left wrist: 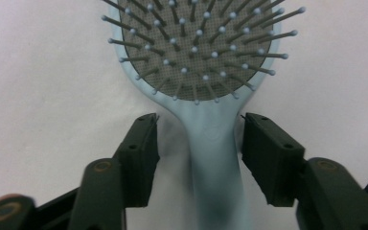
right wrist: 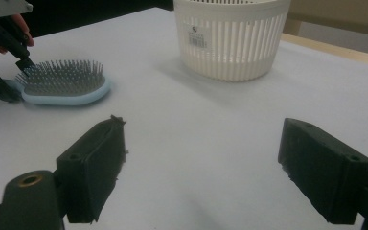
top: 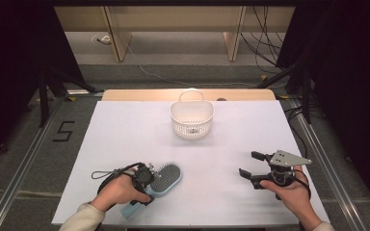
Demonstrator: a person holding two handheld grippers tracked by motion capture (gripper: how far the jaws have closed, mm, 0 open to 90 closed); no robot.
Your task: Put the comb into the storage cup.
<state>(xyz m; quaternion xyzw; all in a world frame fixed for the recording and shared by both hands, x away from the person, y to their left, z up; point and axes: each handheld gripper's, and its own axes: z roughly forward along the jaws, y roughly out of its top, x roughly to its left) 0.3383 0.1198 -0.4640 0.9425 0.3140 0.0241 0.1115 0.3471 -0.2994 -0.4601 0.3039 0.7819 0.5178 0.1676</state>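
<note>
A light blue hairbrush [top: 166,177] with a grey bristle pad lies bristles up on the white table near the front left. My left gripper [top: 147,182] is down at its handle. In the left gripper view the handle [left wrist: 213,158] runs between the two black jaws of that gripper [left wrist: 199,120]; a gap shows on the left side and the right jaw stands close beside the handle, so the jaws are open around it. My right gripper [top: 247,163] hovers open and empty at the front right, jaws wide [right wrist: 201,129]. The brush [right wrist: 64,84] lies far to its left.
A white slotted basket [top: 191,120] with a handle stands at the middle back of the table, also seen ahead of the right gripper [right wrist: 230,43]. The white sheet [top: 125,134] covers the table; its wooden back edge [top: 139,95] shows behind the basket.
</note>
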